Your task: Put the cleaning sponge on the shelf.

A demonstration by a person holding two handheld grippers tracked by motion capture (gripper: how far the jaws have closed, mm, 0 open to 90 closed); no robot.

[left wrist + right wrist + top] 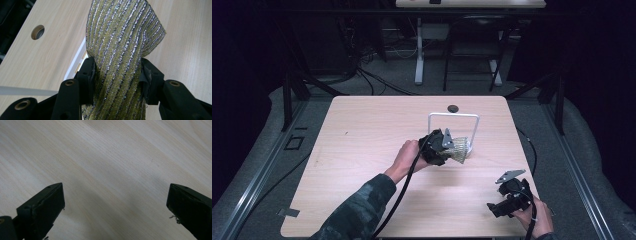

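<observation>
A glittery olive-and-silver striped cloth [120, 47] is pinched between the two black jaws of my left gripper [116, 75], which is shut on it. From above, that left gripper [451, 146] holds the cloth [460, 148] just in front of a white wire rack [454, 116] near the table's middle right. My right gripper [493, 209] rests low at the front right corner of the table. Its jaws stand wide apart over bare wood [115, 202], and nothing is between them.
The light wooden table [362, 150] has a round cable hole [453, 108] at its far edge, seen also as a cable hole [37, 32] in the left gripper view. Black cables trail from both grippers. Beyond the table are desk legs and floor cables.
</observation>
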